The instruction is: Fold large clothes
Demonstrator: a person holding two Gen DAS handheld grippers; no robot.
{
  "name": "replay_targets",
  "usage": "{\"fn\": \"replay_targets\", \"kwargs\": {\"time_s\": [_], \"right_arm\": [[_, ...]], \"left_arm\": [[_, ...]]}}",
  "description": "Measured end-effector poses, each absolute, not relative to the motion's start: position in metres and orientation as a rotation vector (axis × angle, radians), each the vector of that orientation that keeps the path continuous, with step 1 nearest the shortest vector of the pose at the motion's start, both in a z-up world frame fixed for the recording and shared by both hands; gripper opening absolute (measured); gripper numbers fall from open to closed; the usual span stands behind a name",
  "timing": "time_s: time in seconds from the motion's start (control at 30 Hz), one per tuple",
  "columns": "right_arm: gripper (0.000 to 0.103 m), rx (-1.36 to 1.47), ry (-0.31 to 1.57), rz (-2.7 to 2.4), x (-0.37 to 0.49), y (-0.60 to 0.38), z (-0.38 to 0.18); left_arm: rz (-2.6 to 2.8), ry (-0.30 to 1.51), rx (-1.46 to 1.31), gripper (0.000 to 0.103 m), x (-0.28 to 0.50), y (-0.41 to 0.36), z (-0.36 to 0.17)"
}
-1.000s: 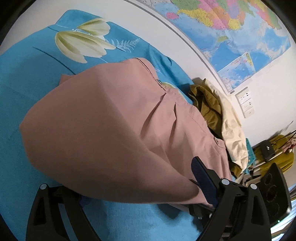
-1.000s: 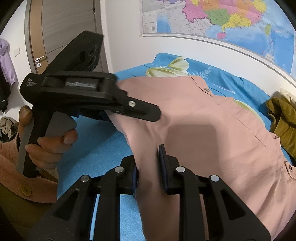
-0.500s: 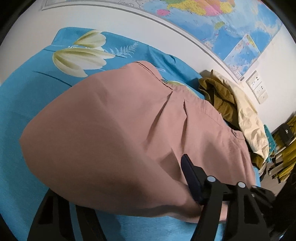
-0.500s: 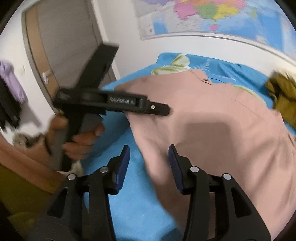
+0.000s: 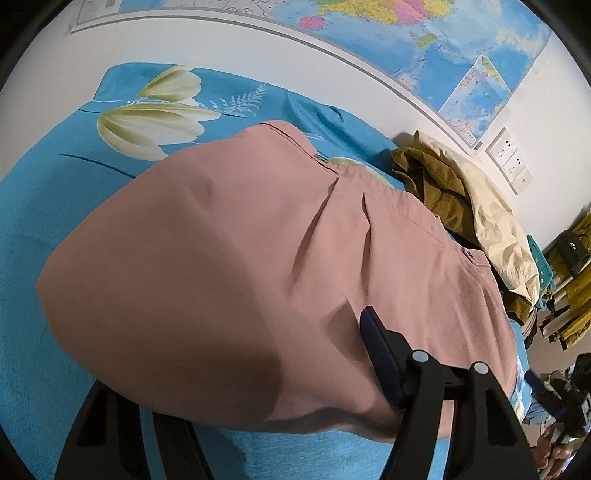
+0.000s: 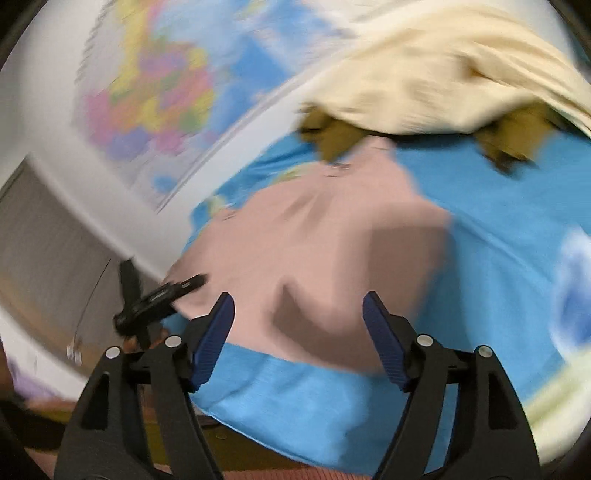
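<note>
A pink garment [image 5: 240,277] lies folded on the blue flowered bedsheet [image 5: 48,192]. Its near folded edge drapes over my left gripper [image 5: 236,369], hiding the left finger. The right blue pad [image 5: 380,362] stands well apart beside the cloth, so the jaws are wide and not pinching. In the blurred right wrist view the pink garment [image 6: 314,236] lies ahead on the bedsheet [image 6: 498,221]. My right gripper [image 6: 299,325] hovers over the garment's near edge; its jaws are opening and nothing is between them. The left gripper [image 6: 159,295] shows at the garment's left edge.
A heap of olive and cream clothes [image 5: 480,206] sits at the far end of the bed against the wall, also seen as the cream heap [image 6: 424,74]. A map [image 5: 424,29] and sockets [image 5: 509,158] are on the wall. Clutter [image 5: 565,288] stands beyond the bed's right end.
My right gripper let go of the pink garment's edge, opened wide, rolled and swung away to the right. My left gripper stayed put, rolled a little and narrowed its jaws slightly.
</note>
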State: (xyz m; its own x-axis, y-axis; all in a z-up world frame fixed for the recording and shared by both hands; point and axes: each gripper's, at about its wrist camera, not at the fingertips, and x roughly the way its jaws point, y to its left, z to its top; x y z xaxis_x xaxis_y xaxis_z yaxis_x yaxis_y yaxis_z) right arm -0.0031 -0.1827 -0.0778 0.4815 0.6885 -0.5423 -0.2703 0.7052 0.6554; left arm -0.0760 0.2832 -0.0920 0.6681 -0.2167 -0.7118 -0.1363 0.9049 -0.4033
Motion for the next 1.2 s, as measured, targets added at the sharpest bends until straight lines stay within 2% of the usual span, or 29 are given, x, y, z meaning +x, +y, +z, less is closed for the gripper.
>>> {"fn": "replay_targets", "kwargs": {"time_s": [0.23,0.53,0.73,0.87,1.03,1.07,1.1,1.13,1.2], "right_arm": [[0.074,0.681,0.993,0.543,-0.012,-0.203,-0.108],[0.074,0.674,1.122,0.658,-0.013,-0.153,-0.120],[0.073,0.618,1.039,0.604,0.002,-0.126,-0.115],[0.074,0.582,0.921,0.518,0.018,-0.111,-0.113],[0.084,0.559,0.848,0.513,0.033,-0.094,-0.112],[0.085,0.573,0.846,0.512,0.038,-0.092,-0.113],[0.087,0.581,0.848,0.517,0.043,-0.091,-0.113],[0.089,0.578,0.844,0.528,0.047,-0.089,-0.112],[0.091,0.570,0.849,0.526,0.054,-0.083,-0.112]], "left_arm": [[-0.065,0.842,-0.460,0.067,-0.078,0.285,-0.092],[-0.074,0.834,-0.457,0.067,-0.079,0.285,-0.093],[-0.077,0.834,-0.452,0.069,-0.079,0.283,-0.092],[-0.097,0.835,-0.475,0.075,-0.073,0.284,-0.092],[-0.071,0.830,-0.483,0.077,-0.063,0.287,-0.090],[-0.067,0.825,-0.478,0.079,-0.061,0.288,-0.091],[-0.076,0.818,-0.472,0.089,-0.059,0.286,-0.092],[-0.105,0.815,-0.448,0.094,-0.056,0.281,-0.092],[-0.087,0.826,-0.379,0.096,-0.052,0.270,-0.092]]}}
